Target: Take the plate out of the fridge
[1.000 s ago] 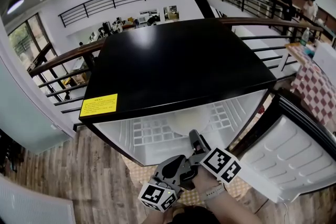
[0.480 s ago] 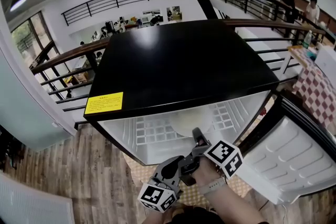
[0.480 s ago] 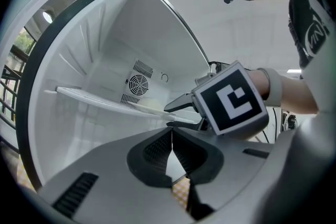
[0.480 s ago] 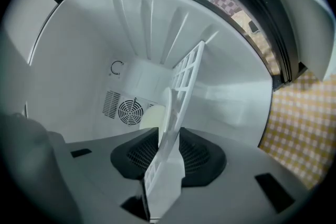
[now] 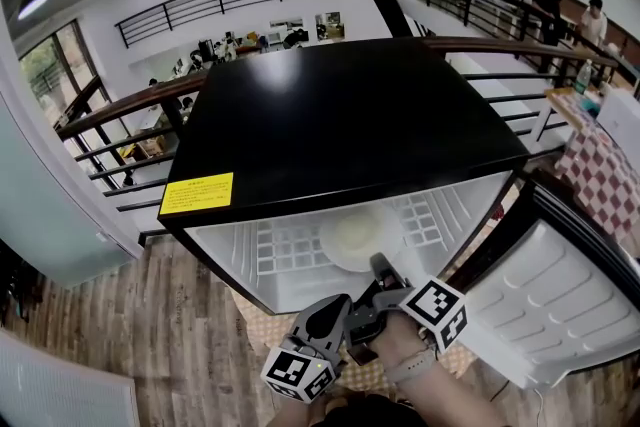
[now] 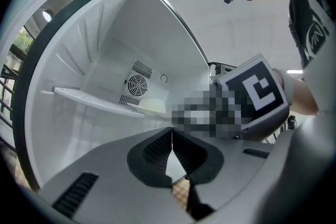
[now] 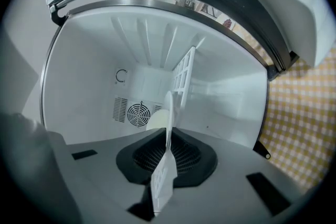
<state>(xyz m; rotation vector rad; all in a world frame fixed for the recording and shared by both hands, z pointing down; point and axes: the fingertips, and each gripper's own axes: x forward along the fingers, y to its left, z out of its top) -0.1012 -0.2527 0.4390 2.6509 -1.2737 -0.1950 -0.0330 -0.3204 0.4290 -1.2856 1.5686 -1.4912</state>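
Note:
A cream plate (image 5: 355, 235) lies on the white grid shelf (image 5: 285, 250) inside the open black fridge (image 5: 340, 125). My right gripper (image 5: 380, 267) reaches level into the fridge at the plate's near rim. In the right gripper view the plate (image 7: 156, 119) appears edge-on, and the right gripper (image 7: 168, 134) has just been closing and is now shut on its thin white rim. My left gripper (image 5: 347, 305) hangs just outside the fridge, below the right one. In the left gripper view the left gripper (image 6: 172, 131) is shut on nothing, and the plate (image 6: 152, 105) shows on the shelf (image 6: 89, 98).
The fridge door (image 5: 560, 305) stands open to the right. A yellow-checked mat (image 5: 270, 330) lies on the wooden floor below the fridge. A railing (image 5: 120, 115) runs behind it, and a red-checked table (image 5: 600, 175) is at the right. People stand far off.
The right gripper's jaws have closed on the plate's rim and the gripper has rolled a little. The plate shows slightly nearer the shelf's front. The left gripper has not moved.

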